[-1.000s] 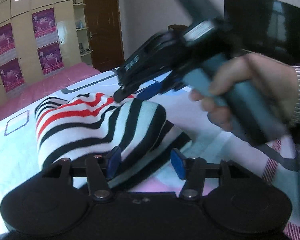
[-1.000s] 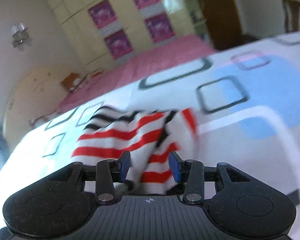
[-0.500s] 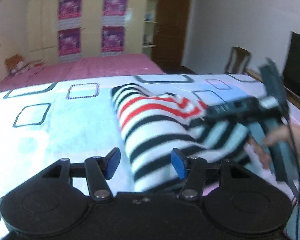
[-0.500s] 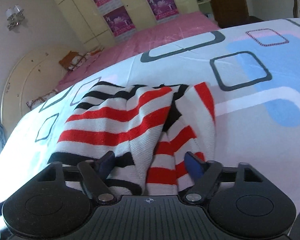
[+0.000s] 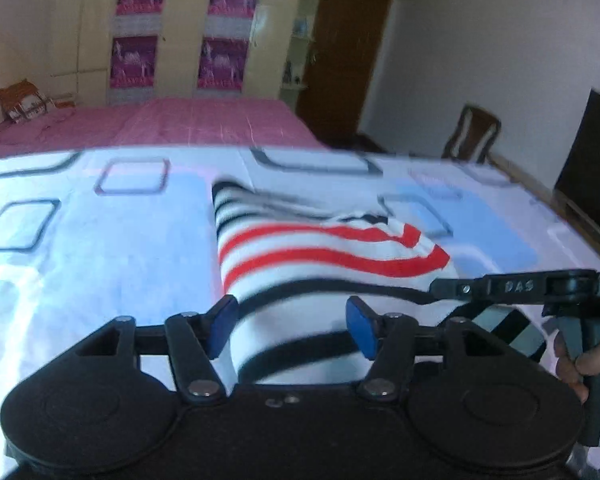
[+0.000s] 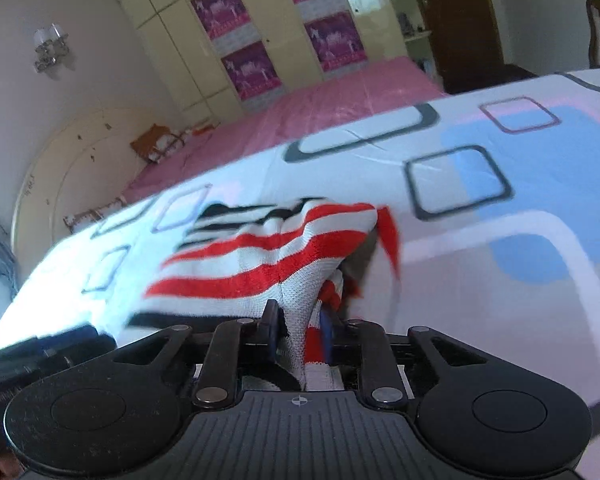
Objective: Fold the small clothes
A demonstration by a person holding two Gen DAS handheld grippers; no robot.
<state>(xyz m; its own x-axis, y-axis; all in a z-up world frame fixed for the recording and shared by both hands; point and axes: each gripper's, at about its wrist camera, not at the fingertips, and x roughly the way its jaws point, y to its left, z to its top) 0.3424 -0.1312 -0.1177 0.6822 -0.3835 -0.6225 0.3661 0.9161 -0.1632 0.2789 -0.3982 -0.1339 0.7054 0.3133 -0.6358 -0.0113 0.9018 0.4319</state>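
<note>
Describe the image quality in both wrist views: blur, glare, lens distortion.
Left wrist view: motion blur smears the striped garment and bedsheet; glare washes out the sheet's lower left; the fisheye bends the room edges. Right wrist view: the knit at the right claw is crisp, the sheet beyond is softer, the horizon is tilted and curved, and there is bright washout at the left edge.

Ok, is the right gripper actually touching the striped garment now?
Touching. In the right wrist view the right gripper has just been closing, and its pads pinch a bunched fold of the striped garment between them.
</note>
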